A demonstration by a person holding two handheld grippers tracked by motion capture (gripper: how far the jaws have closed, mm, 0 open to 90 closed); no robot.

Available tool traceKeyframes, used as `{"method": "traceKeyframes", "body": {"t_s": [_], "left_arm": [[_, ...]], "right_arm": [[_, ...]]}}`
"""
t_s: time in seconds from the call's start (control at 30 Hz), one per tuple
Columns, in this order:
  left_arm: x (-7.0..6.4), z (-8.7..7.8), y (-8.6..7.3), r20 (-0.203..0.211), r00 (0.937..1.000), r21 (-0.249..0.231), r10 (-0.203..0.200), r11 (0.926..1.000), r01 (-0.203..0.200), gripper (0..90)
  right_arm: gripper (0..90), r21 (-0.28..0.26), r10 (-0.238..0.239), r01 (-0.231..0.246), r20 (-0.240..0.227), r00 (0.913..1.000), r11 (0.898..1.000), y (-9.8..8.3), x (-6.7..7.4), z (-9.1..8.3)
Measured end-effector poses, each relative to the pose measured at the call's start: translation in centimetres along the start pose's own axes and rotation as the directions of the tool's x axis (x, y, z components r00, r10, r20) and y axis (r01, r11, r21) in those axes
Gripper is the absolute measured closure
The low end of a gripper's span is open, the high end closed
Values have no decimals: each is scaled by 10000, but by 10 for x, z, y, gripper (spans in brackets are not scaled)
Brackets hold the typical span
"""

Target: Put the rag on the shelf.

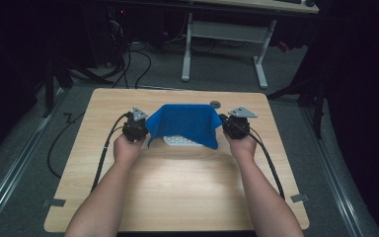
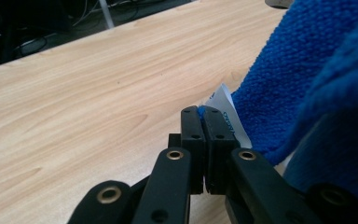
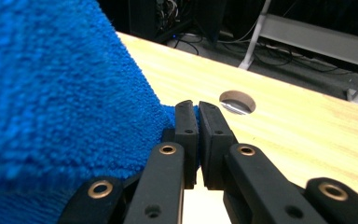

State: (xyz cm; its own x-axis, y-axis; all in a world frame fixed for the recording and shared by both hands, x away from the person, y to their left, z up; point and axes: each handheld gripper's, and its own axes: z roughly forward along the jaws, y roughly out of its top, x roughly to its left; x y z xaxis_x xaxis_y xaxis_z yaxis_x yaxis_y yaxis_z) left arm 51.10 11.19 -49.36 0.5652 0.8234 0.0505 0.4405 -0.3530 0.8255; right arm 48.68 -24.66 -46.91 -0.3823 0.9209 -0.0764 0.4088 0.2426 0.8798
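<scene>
my l gripper (image 1: 139, 127) & r gripper (image 1: 231, 125) each clamped tight on a corner of blue towel (image 1: 183, 123), hanging betw them above table (image 1: 177, 182).

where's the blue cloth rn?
High view: the blue cloth hangs above the middle of the table, stretched between the left claw and the right claw, each pinching a corner, just ahead of the table's round hole.

white object (image 1: 180, 141) under blue cloth (image 1: 185, 123) — mostly hidden
</scene>
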Motion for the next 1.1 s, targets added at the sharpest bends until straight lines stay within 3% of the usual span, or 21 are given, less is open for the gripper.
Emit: {"method": "traceKeyframes", "body": {"t_s": [0.5,0.6,0.7,0.77,0.83,1.1], "left_arm": [[-5,-2,-14,159,9998,138,-79,9999,77,879],[-4,-3,-13,229,9994,89,-275,9996,273,848],[-4,-7,-14,156,9988,67,-465,9989,464,731],[-4,-8,-15,213,9981,30,-586,9983,585,728],[-4,-12,-17,100,9970,-22,-761,9971,762,659],[-4,-20,-24,-39,9958,-168,-910,9957,909,596]], "right_arm": [[839,381,257,-255,-48,9997,9989,-17,0,7],[794,370,376,-375,-24,9993,9986,-17,-2,6],[738,315,526,-527,62,9986,9981,-16,-5,0],[724,189,547,-549,96,9985,9983,-17,-6,-3],[683,214,873,-876,136,9961,9959,-20,-10,-8],[641,147,910,-916,406,9950,9957,-21,-16,-19]]}}
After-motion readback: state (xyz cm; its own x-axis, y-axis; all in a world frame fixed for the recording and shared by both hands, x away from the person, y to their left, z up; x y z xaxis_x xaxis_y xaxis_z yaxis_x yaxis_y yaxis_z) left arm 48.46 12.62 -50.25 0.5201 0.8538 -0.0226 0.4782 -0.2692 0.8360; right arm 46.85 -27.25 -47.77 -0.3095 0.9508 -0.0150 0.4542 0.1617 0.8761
